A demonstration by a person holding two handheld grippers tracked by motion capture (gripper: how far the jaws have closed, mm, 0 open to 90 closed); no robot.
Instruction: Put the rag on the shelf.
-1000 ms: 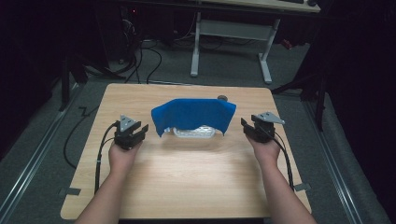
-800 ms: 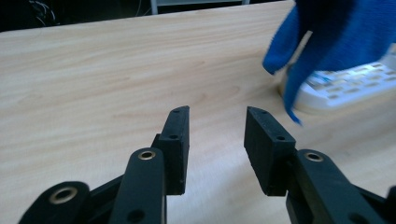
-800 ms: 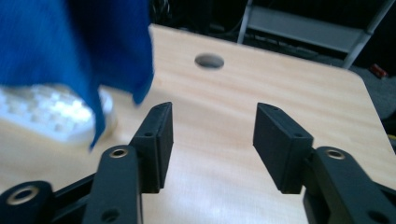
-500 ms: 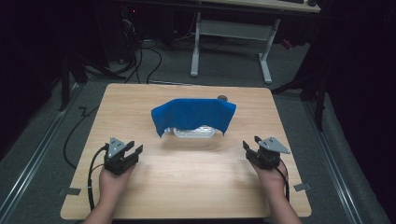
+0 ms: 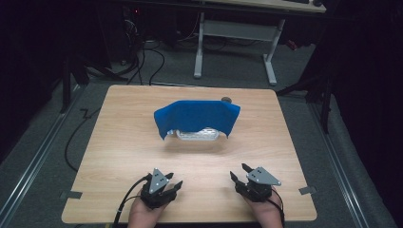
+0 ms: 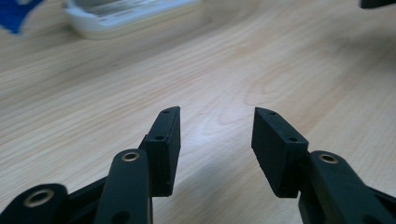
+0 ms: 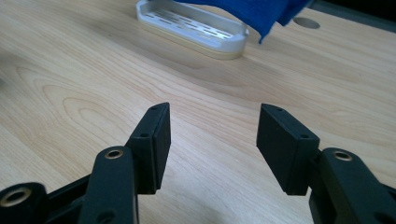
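Room, high view: dark, with grey carpet, loose cables and a white-legged desk (image 5: 235, 45) behind the wooden worktop (image 5: 119, 142).
Cloth, high view: blue cloth (image 5: 197, 116) draped like a tent over a white slotted tray (image 5: 197, 135), mid-worktop toward the far edge; its 2 ends hang lower than the middle.
Tray, high view: its front strip shows beneath the cloth; the rest is covered.
Worktop hole, high view: a small round hole (image 5: 226, 99) peeks out behind the cloth's right top corner.
Left tool, high view: left tool (image 5: 175, 186) near the front edge, well apart from the cloth, jaws spread and holding nothing; they have just been opening.
Right tool, high view: right tool (image 5: 239, 173) also near the front edge, well apart from the cloth, jaws wide and bare; they too have just been opening.
Hands, high view: both are cut off by the bottom border.
Left gripper view: 2 black jaws stand apart over bare wood; the tray's (image 6: 126, 16) pale rim sits top left, blurred, with a scrap of blue cloth (image 6: 18, 11) at the corner; a dark shape at the top right corner is too cropped to tell.
Right gripper view: jaws wide, bare wood between them; the tray (image 7: 196, 28) shows rows of slots, the cloth (image 7: 252, 10) overhangs its far end, cut by the top border; the round hole (image 7: 307, 22) lies just beyond.
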